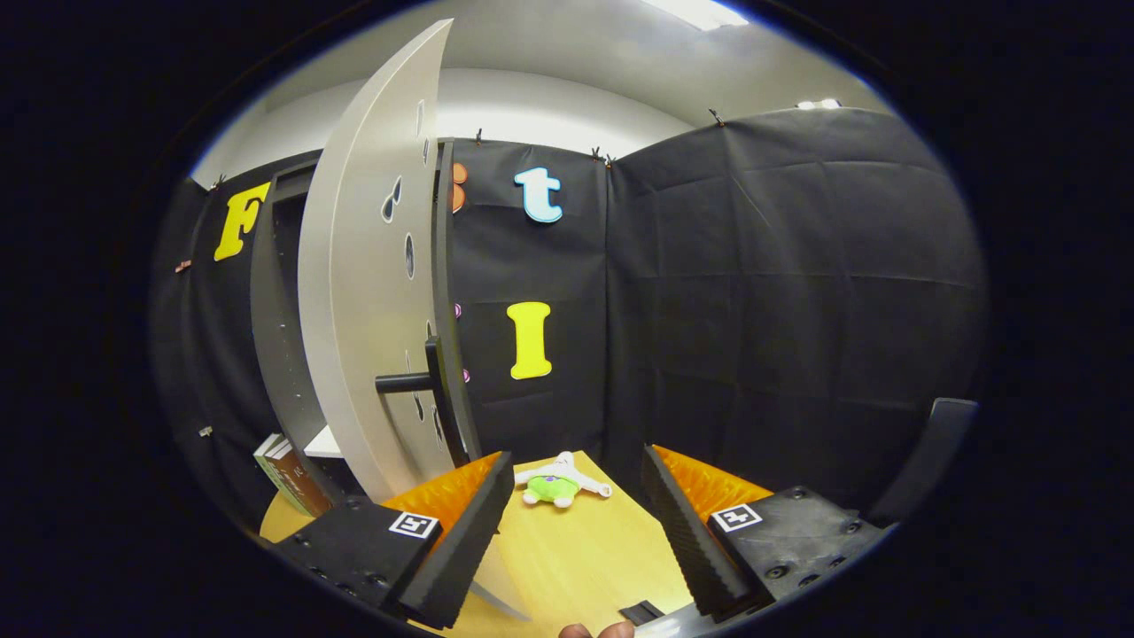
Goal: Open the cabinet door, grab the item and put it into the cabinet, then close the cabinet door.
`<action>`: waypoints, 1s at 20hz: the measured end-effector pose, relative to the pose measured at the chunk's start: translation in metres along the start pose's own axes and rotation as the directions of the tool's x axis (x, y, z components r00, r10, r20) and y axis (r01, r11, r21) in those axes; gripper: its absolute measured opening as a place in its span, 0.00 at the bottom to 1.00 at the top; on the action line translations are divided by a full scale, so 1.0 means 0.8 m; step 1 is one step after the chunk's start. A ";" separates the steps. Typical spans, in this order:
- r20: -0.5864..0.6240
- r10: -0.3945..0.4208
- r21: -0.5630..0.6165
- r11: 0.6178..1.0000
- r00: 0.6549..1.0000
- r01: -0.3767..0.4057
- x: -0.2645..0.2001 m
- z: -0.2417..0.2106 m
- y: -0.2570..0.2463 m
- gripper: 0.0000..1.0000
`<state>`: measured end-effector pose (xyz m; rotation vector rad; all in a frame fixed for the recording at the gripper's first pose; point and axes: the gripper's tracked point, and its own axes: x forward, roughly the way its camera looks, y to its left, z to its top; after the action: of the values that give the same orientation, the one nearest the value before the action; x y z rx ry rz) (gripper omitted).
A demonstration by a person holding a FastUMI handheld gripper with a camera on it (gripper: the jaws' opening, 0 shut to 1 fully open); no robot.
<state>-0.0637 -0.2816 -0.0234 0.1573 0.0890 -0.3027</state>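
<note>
Door open, toy not yet grabbed.
The gripper [576, 523] gapes wide and empty; the plush toy [560, 483] lies on the table [576, 558] just ahead, near the cabinet door [363, 292], which could snag the approach.

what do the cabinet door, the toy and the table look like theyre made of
Cabinet door: probably painted or laminated board, smooth matte grey, flat with cut holes. Toy: soft plush, fuzzy white and green fabric, limp limbs. Table: wood or wood-look laminate, pale grain with slight sheen. The open fingers hold nothing.
</note>
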 end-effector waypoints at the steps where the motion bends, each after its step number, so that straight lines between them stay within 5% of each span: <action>1: 0.005 0.005 -0.006 1.000 1.000 -0.005 -0.003 0.000 0.007 0.96; 12: -0.004 0.093 -0.024 0.995 0.996 -0.093 -0.031 -0.010 0.089 0.96; 20: -0.042 0.266 0.004 0.964 0.963 -0.266 -0.039 -0.031 0.221 0.98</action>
<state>-0.0413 -0.1021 -0.0199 0.1719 0.1086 -0.0311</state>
